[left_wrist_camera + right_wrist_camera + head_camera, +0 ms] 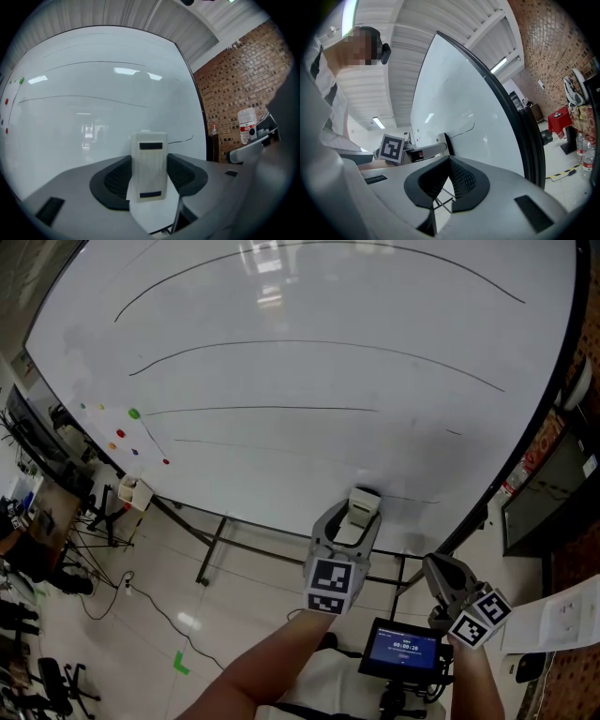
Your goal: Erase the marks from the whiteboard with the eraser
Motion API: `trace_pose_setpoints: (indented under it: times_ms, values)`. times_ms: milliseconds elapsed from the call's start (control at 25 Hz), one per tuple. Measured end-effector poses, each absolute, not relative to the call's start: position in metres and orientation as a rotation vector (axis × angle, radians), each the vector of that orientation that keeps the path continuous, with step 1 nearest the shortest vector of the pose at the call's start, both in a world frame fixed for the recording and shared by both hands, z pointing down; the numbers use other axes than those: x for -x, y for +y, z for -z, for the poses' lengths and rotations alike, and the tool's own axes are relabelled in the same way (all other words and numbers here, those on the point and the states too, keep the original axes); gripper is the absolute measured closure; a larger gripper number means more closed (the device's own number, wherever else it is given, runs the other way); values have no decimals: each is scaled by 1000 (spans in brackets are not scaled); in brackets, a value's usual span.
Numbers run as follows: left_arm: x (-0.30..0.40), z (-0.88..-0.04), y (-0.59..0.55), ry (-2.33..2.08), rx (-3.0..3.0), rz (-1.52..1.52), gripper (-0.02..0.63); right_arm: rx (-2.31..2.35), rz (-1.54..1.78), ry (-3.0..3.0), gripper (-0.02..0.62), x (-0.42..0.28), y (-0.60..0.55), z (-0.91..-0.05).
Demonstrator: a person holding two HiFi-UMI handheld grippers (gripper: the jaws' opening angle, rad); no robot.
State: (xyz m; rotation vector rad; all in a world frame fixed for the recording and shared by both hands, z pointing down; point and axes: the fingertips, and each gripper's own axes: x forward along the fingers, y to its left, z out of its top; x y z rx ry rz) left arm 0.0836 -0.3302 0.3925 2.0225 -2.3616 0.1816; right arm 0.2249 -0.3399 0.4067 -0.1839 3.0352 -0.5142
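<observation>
the left hand-held gripper (362, 512) clamps the white, ribbed, box-shaped eraser (149, 164) low on the glossy whiteboard (300, 296), near its bottom edge, while the right hand-held gripper (447, 161) hangs beside it with jaws closed on nothing. the eraser's smooth hard shell could twist or slide out of the textured black pads (115, 180) if pressed askew on the slick board. a tilted face would likely skip the thin, long, curved black marks (281, 342).

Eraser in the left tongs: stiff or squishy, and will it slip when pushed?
Probably stiff: the eraser shows straight, boxy edges with the left tongs clamped on its sides. Likely light; it looks like plastic. Might pivot against the whiteboard, gripped on two sides only.
</observation>
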Motion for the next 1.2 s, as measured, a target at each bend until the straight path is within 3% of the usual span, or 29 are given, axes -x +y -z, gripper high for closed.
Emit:
trace_pose_setpoints:
  times_ms: [560, 1200]
  values:
    - [16, -402, -274, -2532, -1685, -140, 348, 179, 521, 3031, 575, -220, -343, -407]
    - [-90, -402, -335, -2328, -2023, -133, 348, 193, 522, 3038, 575, -228, -360, -409]
